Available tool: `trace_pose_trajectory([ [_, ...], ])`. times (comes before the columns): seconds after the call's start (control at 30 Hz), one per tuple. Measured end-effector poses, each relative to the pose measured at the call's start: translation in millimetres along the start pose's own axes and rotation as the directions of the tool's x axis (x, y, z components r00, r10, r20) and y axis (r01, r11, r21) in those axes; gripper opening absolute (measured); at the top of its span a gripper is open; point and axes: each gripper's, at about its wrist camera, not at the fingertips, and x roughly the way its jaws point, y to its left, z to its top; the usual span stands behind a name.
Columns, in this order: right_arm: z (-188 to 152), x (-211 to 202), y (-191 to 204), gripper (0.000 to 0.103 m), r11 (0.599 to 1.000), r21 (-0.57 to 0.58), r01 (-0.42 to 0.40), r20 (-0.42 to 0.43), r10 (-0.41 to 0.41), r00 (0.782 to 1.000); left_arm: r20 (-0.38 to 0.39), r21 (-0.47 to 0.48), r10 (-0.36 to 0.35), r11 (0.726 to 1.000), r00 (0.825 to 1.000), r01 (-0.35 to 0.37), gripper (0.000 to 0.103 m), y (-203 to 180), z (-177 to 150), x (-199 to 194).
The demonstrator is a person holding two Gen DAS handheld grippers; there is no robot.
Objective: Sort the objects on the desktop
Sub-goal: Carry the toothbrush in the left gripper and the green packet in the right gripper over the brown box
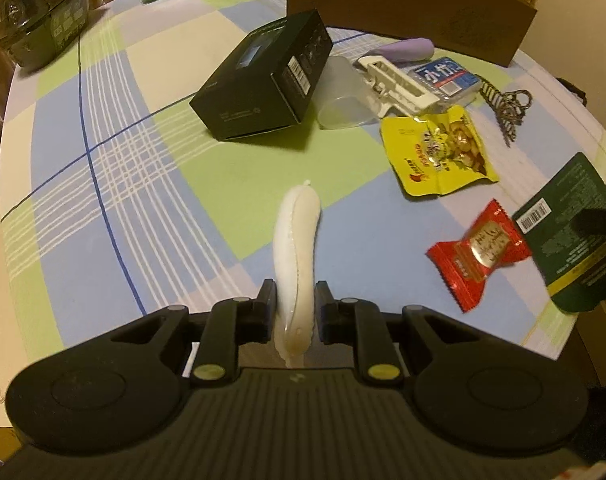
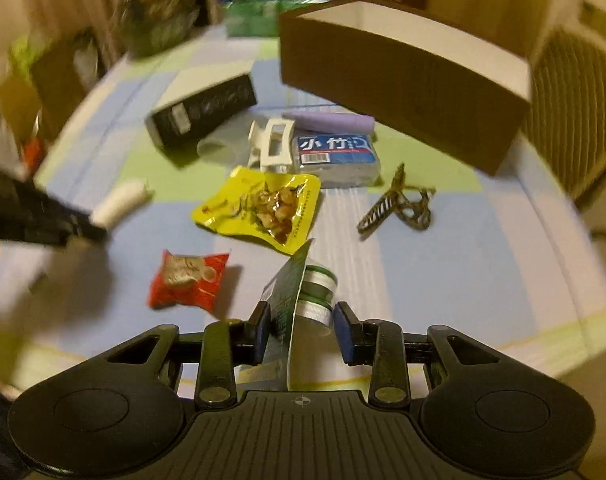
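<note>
Gripping a white sausage (image 1: 297, 256) near its lower end, the left claw (image 1: 294, 312) holds it upright above the checked surface (image 1: 103, 184), the free end arching forward. Soft, sealed in smooth film, it looks light and a little slippery; a hold lower on the body, not at the crimped tip, seems safest, and gentle pressure should keep the casing whole.

To the right, the right claw (image 2: 301, 328) has its jaws drawn in on a green carded pack (image 2: 291, 300), one pad on the flat card, the other against the small metal tin (image 2: 319, 292) fixed to it. Thin card bends easily, so the stiff tin side is likely the better bearing point. Motion blur hides whether the pack is clear of the surface.

Loose items lie between them and the open brown box (image 2: 403, 80) at the far edge: a red candy (image 2: 189, 280), a yellow snack pouch (image 2: 263, 208), a tissue pack (image 2: 337, 156), a white clip (image 2: 273, 146), a striped hair claw (image 2: 399, 204), a purple tube (image 2: 331, 120) and a black carton (image 1: 263, 80).
</note>
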Motion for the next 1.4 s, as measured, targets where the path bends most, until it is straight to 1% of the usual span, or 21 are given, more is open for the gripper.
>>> trace_pose_trajectory([
  [0.1,10,9,2,0.032,1.0,-0.019,0.003,-0.006,-0.003,1.0,-0.002,-0.007,-0.003,1.0,1.0,0.003,0.016,1,0,5],
  [0.3,17,26,-13,0.032,0.996,0.079,-0.048,-0.001,0.048,0.999,0.005,-0.016,-0.018,1.0,1.0,0.018,0.016,4,3,6],
  [0.4,22,23,-7,0.031,0.999,0.038,-0.038,0.01,0.038,0.999,0.015,-0.013,-0.027,1.0,1.0,0.028,0.016,3,5,6],
  [0.5,27,16,-2,0.031,1.0,-0.001,-0.024,0.029,0.024,0.999,0.048,0.001,-0.036,0.999,0.998,0.036,0.016,1,8,0],
  [0.77,37,4,-17,0.031,1.0,-0.004,-0.016,0.052,0.017,0.998,0.093,-0.006,-0.034,0.999,0.995,0.035,0.016,-1,26,-19],
  [0.97,50,0,-42,0.032,0.999,0.005,-0.051,0.07,0.051,0.996,0.111,-0.006,-0.003,1.0,0.994,0.004,0.016,-12,45,-27],
  [1.13,66,-11,-66,0.032,0.996,0.007,-0.09,0.108,0.089,0.99,0.143,0.009,0.0,1.0,0.99,-0.002,0.016,-27,66,-36],
  [1.27,85,-23,-88,0.032,0.993,0.003,-0.117,0.151,0.115,0.982,0.182,0.023,0.0,1.0,0.983,-0.004,0.016,-41,91,-41],
  [1.4,109,-36,-110,0.032,0.991,-0.011,-0.131,0.205,0.13,0.97,0.234,0.04,-0.012,0.999,0.972,0.003,0.016,-53,123,-47],
])
